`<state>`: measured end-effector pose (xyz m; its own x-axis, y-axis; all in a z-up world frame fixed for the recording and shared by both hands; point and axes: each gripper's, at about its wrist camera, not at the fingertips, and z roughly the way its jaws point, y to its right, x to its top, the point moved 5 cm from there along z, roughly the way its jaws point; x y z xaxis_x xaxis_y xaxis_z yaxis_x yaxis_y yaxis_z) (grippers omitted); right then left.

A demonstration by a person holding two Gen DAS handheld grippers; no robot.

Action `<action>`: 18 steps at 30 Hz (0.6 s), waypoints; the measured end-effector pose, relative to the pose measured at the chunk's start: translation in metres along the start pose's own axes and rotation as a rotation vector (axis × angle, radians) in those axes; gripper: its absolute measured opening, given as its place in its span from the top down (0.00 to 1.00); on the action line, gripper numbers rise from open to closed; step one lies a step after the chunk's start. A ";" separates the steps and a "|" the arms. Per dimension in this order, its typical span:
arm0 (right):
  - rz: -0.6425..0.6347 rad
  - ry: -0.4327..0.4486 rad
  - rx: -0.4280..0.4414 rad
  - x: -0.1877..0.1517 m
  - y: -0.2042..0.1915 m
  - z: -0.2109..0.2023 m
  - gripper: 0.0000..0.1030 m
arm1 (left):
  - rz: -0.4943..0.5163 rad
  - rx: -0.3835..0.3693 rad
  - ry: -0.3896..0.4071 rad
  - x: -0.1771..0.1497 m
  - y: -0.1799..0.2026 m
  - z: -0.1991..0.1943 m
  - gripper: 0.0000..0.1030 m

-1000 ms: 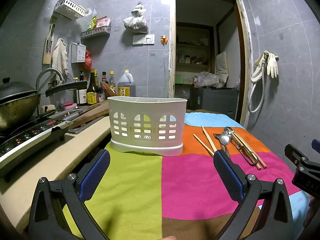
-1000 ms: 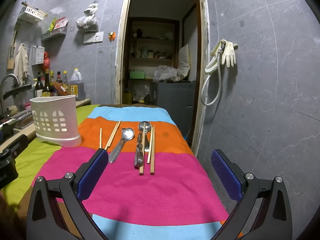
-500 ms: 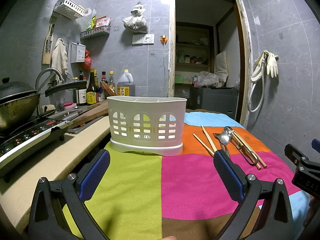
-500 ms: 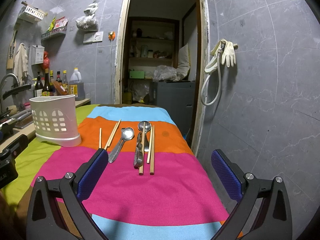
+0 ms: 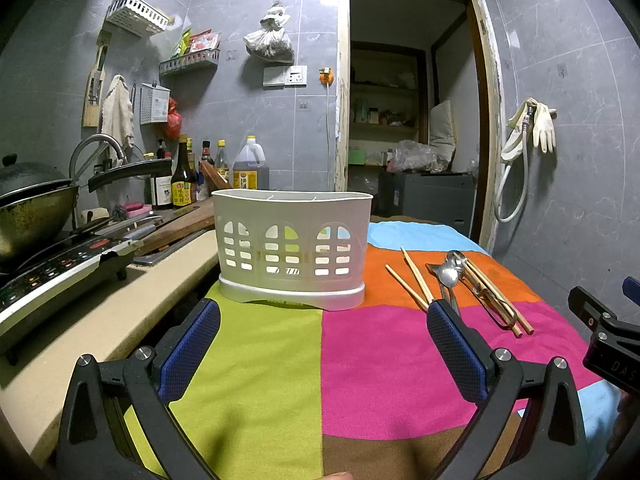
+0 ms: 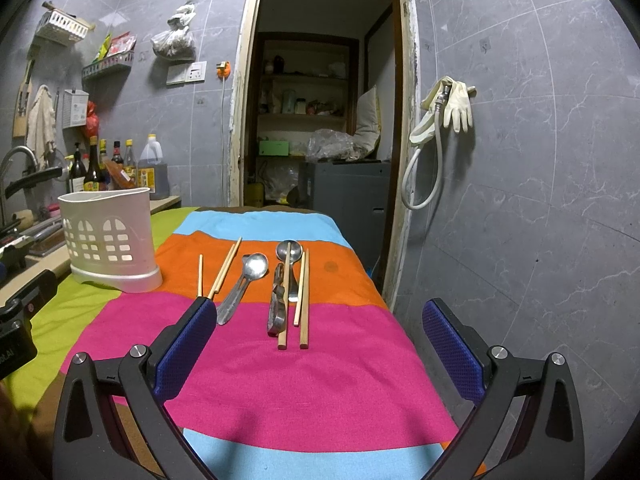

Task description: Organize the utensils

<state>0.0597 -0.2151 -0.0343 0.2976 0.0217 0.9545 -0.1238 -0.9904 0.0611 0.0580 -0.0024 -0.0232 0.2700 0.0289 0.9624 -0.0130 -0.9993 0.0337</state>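
Note:
A white plastic utensil holder (image 5: 292, 244) stands upright on the striped cloth, straight ahead of my open, empty left gripper (image 5: 320, 344); it also shows in the right wrist view (image 6: 108, 236) at the left. Wooden chopsticks (image 6: 224, 268), two metal spoons (image 6: 252, 272) (image 6: 290, 256) and more chopsticks (image 6: 304, 300) lie flat on the orange and pink stripes ahead of my open, empty right gripper (image 6: 320, 340). In the left wrist view the utensils (image 5: 460, 280) lie to the right of the holder.
The cloth-covered table (image 6: 312, 380) ends at a grey tiled wall on the right and a doorway (image 6: 320, 120) at the far end. A counter (image 5: 100, 312) with a stove, a wok (image 5: 32, 208) and bottles (image 5: 184, 184) runs along the left.

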 end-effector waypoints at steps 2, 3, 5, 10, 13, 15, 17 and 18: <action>0.001 -0.002 0.001 0.000 0.000 0.000 0.00 | 0.000 0.000 0.000 0.000 0.000 0.000 0.01; 0.000 -0.001 0.000 0.001 0.000 -0.001 0.00 | 0.000 0.000 0.000 0.000 0.000 0.000 0.01; 0.001 -0.002 0.000 0.001 0.000 0.000 0.00 | 0.001 0.000 0.000 -0.001 0.000 0.000 0.01; -0.001 -0.003 0.003 0.000 0.000 0.000 0.00 | 0.000 -0.004 -0.005 0.000 0.001 0.002 0.01; 0.009 -0.006 0.030 -0.005 -0.001 0.004 0.00 | -0.009 -0.014 -0.017 -0.002 0.000 0.004 0.01; 0.016 -0.006 0.053 -0.008 -0.001 0.005 0.00 | -0.018 -0.022 -0.024 -0.002 -0.001 0.006 0.01; 0.026 -0.001 0.073 -0.008 -0.001 0.005 0.00 | -0.023 -0.030 -0.033 0.000 -0.002 0.007 0.01; 0.028 0.001 0.077 -0.007 0.000 0.005 0.00 | -0.022 -0.036 -0.035 0.003 -0.003 0.008 0.01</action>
<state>0.0622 -0.2158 -0.0427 0.2942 -0.0059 0.9557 -0.0584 -0.9982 0.0118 0.0662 0.0003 -0.0230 0.3040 0.0499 0.9514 -0.0406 -0.9970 0.0653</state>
